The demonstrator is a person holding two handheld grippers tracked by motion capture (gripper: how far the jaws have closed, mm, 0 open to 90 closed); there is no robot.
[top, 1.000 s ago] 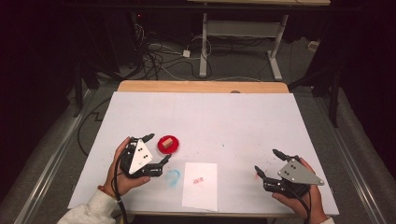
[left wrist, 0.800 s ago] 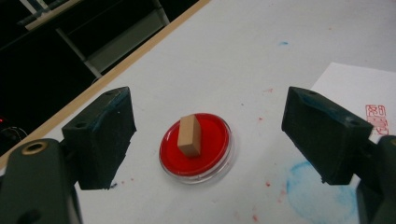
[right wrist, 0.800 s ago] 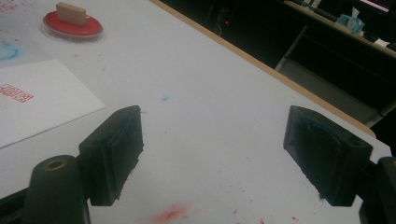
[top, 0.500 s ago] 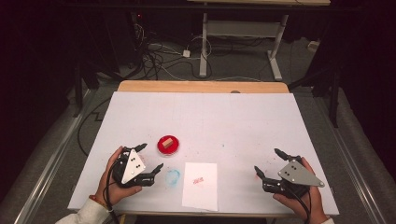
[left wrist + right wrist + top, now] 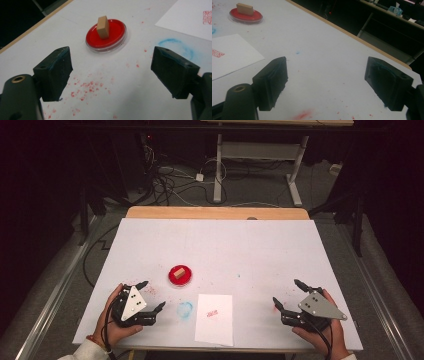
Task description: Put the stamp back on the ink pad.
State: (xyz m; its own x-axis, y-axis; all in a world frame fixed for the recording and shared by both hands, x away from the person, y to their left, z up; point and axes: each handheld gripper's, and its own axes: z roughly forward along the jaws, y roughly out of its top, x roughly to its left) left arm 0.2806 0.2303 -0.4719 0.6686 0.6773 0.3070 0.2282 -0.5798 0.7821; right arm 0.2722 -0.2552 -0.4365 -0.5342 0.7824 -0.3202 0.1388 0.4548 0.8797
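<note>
A small tan wooden stamp block [image 5: 180,271] [image 5: 103,27] [image 5: 244,9] stands upright in a round red ink pad [image 5: 179,278] [image 5: 113,37] [image 5: 244,15] left of the table's middle. A white sheet of paper [image 5: 215,318] [image 5: 229,55] with a red stamp mark [image 5: 212,313] [image 5: 207,17] [image 5: 216,53] lies near the front edge. My left gripper [image 5: 150,296] [image 5: 111,75] is open, resting near the front left, short of the ink pad, with nothing between its jaws. My right gripper [image 5: 288,294] [image 5: 325,82] is open at the front right, held empty over bare table.
The white table [image 5: 240,250] has red ink specks [image 5: 87,86] and a blue smear [image 5: 184,309] [image 5: 178,46] beside the paper. A wooden strip [image 5: 215,213] borders the far edge. Beyond it stand desk legs [image 5: 218,167] and cables [image 5: 170,175] on a dark floor.
My left gripper has drawn back toward the front left edge, away from the ink pad, leaving the stamp block standing there. The right gripper has stayed almost still.
</note>
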